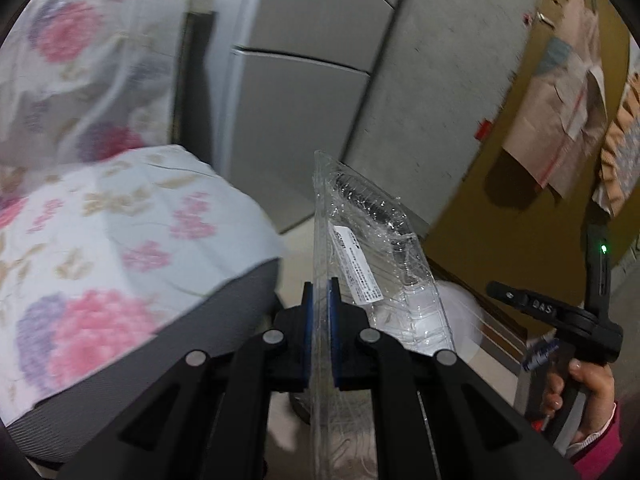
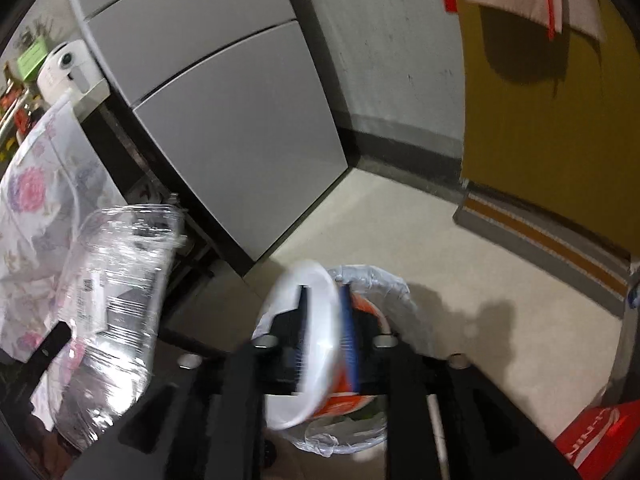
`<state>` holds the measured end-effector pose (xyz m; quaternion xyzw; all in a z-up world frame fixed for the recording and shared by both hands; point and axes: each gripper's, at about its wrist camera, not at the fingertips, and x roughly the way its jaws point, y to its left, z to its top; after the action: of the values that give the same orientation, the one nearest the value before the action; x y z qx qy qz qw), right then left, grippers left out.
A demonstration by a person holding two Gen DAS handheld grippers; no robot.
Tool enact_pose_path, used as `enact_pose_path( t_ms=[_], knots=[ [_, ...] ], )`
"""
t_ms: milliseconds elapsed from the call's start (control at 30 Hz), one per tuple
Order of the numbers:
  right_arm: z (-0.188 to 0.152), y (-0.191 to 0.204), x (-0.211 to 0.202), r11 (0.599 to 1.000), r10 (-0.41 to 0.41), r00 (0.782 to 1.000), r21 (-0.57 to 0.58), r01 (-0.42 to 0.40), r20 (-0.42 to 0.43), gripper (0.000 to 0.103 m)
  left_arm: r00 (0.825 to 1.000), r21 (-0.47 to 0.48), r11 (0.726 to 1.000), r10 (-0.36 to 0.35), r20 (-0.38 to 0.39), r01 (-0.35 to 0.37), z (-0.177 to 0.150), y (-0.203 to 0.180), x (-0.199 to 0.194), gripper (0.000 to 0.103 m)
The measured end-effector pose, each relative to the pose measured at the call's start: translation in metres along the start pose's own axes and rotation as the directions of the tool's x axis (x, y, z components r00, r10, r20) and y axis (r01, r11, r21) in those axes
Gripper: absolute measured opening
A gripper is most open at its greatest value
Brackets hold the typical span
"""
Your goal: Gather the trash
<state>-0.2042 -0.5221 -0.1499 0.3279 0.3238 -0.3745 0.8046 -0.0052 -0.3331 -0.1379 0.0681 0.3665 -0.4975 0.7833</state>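
My left gripper (image 1: 320, 320) is shut on the edge of a clear plastic food tray (image 1: 372, 248) with a white label, held up on edge in the air. The same tray (image 2: 116, 304) shows at the left of the right wrist view. My right gripper (image 2: 324, 336) is shut on a white and orange paper bowl (image 2: 316, 320), held right over a trash bin (image 2: 396, 296) lined with a clear bag. The right gripper's handle and the hand on it (image 1: 576, 340) show at the right of the left wrist view.
A chair with a floral cover (image 1: 104, 240) stands at the left. A grey fridge (image 2: 224, 120) stands behind, beside a concrete wall and a mustard wall (image 2: 552, 128). A striped mat (image 2: 552, 248) lies on the pale floor. A red bag (image 2: 600, 436) lies at the lower right.
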Motion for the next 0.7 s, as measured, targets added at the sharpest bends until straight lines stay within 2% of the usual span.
enact_pose_path(
  t_ms=[100, 267, 333, 367, 400, 467, 600, 700],
  knots=[
    [0.001, -0.011, -0.007, 1.0, -0.016, 0.999, 0.009, 0.015, 0.031, 0.037, 0.999, 0.027, 0.999, -0.032, -0.037, 0.033, -0.001, -0.015, 0.02, 0.005],
    [0.005, -0.025, -0.021, 0.999, -0.029, 0.998, 0.022, 0.028, 0.059, 0.039, 0.995, 0.07, 0.995, -0.066, -0.074, 0.071, -0.006, -0.035, 0.043, 0.006],
    [0.006, -0.025, -0.025, 0.999, -0.025, 0.998, 0.023, 0.024, 0.064, 0.042, 0.992, 0.073, 0.994, -0.078, -0.104, 0.086, -0.006, -0.038, 0.053, 0.025],
    [0.007, -0.023, -0.024, 1.0, -0.024, 0.998, 0.02, 0.023, 0.066, 0.042, 0.991, 0.079, 0.993, -0.074, -0.111, 0.083, -0.007, -0.038, 0.057, 0.059],
    [0.007, -0.021, -0.025, 1.0, -0.022, 0.997, 0.013, 0.022, 0.07, 0.043, 0.992, 0.083, 0.993, -0.077, -0.103, 0.086, -0.008, -0.038, 0.056, 0.069],
    [0.008, -0.014, -0.028, 1.0, -0.012, 0.997, -0.009, 0.012, 0.075, 0.044, 0.993, 0.098, 0.991, -0.081, -0.089, 0.09, -0.009, -0.036, 0.052, 0.069],
    [0.008, 0.008, -0.036, 0.998, 0.013, 0.997, -0.068, -0.007, 0.079, 0.046, 0.999, 0.111, 0.993, -0.024, -0.048, 0.029, -0.006, -0.021, 0.031, 0.071],
    [0.004, 0.034, -0.044, 0.989, 0.028, 0.997, -0.145, -0.018, 0.071, 0.06, 0.999, 0.117, 0.992, 0.049, -0.018, -0.046, -0.002, -0.009, 0.011, 0.08]
  ],
)
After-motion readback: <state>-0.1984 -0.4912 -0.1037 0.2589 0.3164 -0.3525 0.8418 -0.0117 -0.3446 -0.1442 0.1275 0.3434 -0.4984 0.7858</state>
